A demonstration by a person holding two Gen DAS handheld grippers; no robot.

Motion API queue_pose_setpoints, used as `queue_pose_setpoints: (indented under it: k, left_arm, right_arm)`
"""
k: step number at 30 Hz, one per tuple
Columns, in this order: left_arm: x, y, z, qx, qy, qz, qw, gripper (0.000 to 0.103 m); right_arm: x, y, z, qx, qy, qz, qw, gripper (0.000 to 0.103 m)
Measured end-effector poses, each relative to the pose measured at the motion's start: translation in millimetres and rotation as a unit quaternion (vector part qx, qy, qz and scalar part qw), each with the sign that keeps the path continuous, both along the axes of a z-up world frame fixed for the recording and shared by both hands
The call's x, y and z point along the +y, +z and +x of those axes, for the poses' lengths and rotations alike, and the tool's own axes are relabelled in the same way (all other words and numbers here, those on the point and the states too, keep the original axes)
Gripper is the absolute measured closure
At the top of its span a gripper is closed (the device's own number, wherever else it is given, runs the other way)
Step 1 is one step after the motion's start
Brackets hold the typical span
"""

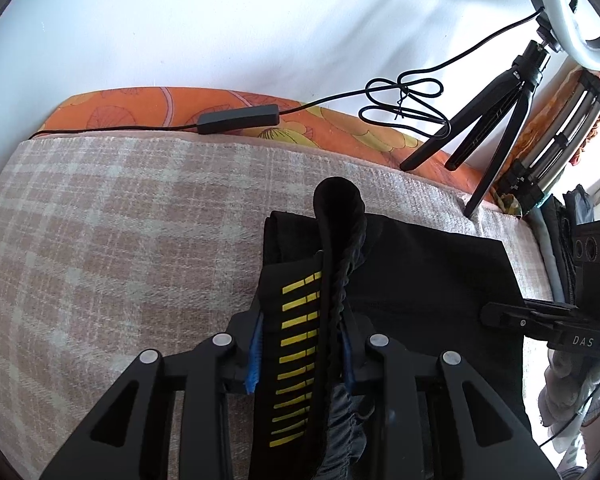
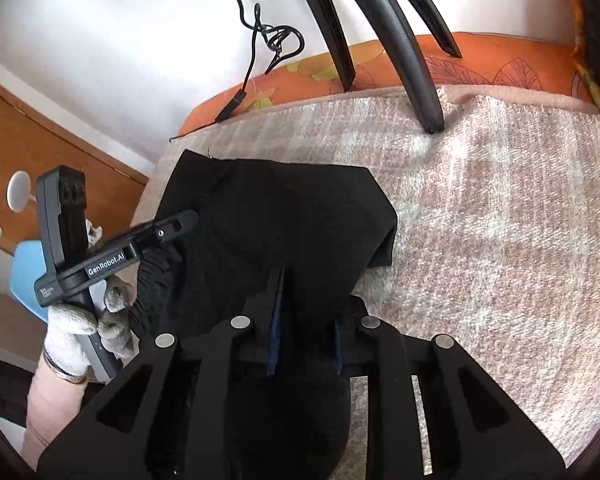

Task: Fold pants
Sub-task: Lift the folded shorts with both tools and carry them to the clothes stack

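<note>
The left gripper [image 1: 300,344] has its jaws clamped on the elastic waistband and yellow-striped edge of the black fabric pants [image 1: 420,272]; the right gripper [image 2: 304,320] pinches another bunch of that cloth. The pants lie partly folded on a pink-and-white checked woven blanket [image 1: 120,220], near a black tripod [image 1: 496,120]

Bed and lighting gear by a white wall

A plaid blanket [image 1: 120,220] covers an orange flowered sheet [image 1: 148,110]. A black tripod [image 1: 496,116] stands with one leg on the blanket's edge, holding a ring light [image 1: 572,28]; its cable [image 1: 404,100] and inline switch [image 1: 238,119] lie along the sheet.
</note>
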State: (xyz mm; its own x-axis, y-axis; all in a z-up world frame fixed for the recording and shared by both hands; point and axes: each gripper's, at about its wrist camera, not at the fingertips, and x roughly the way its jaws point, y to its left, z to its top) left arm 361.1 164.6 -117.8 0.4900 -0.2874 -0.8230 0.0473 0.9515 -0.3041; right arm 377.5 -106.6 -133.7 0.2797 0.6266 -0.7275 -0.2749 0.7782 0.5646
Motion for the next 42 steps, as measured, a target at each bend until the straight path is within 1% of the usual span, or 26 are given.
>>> queue_pose_setpoints:
  k: [2, 3, 4, 6, 8, 11, 16, 19, 25, 29, 33, 37, 40, 42]
  left_arm:
    - [5, -1, 2, 0.006, 0.012, -0.019, 0.9997, 0.074]
    - [7, -2, 3, 0.007, 0.013, -0.022, 0.9996, 0.074]
    - [6, -2, 3, 0.002, 0.011, -0.017, 0.9998, 0.074]
    - [-2, 2, -2, -0.016, -0.001, 0.014, 0.9998, 0.076]
    - [-4, 9, -9, -0.041, -0.005, 0.020, 0.9990, 0.077]
    - [-1, 21, -22, -0.066, 0.004, 0.016, 0.9977, 0.077]
    - [-1, 55, -52, -0.121, 0.009, 0.028, 0.9922, 0.078]
    - [2, 77, -72, -0.153, 0.015, 0.023, 0.9878, 0.078]
    - [-2, 121, -105, -0.199, 0.017, 0.013, 0.9798, 0.078]
    - [-19, 148, -116, -0.220, 0.009, 0.005, 0.9755, 0.078]
    - [-40, 174, -126, -0.240, -0.004, -0.010, 0.9708, 0.078]
    - [-76, 197, -128, -0.261, -0.018, -0.017, 0.9650, 0.078]
    - [-109, 209, -128, -0.273, -0.034, -0.021, 0.9613, 0.078]
    - [-131, 217, -128, -0.280, -0.045, -0.027, 0.9585, 0.078]
  right_arm:
    - [5, 2, -1, -0.014, 0.004, -0.015, 1.000, 0.084]
    - [9, 4, -4, -0.025, 0.006, -0.032, 0.999, 0.088]
    - [12, 8, -8, -0.037, 0.012, -0.043, 0.998, 0.091]
    - [17, 18, -18, -0.068, 0.020, -0.068, 0.995, 0.093]
    - [18, 34, -29, -0.102, 0.024, -0.084, 0.991, 0.093]
    - [21, 59, -45, -0.145, 0.029, -0.099, 0.984, 0.094]
    - [25, 106, -80, -0.218, 0.039, -0.122, 0.967, 0.094]
    - [27, 135, -102, -0.253, 0.044, -0.130, 0.958, 0.094]
    - [31, 182, -132, -0.305, 0.047, -0.159, 0.938, 0.094]
    - [17, 216, -147, -0.326, 0.040, -0.170, 0.929, 0.094]
    - [-12, 251, -161, -0.342, 0.027, -0.185, 0.921, 0.094]
    - [-46, 276, -175, -0.355, 0.013, -0.203, 0.912, 0.094]
    - [-78, 294, -186, -0.359, -0.003, -0.211, 0.909, 0.094]
    - [-103, 299, -187, -0.360, -0.014, -0.217, 0.907, 0.094]
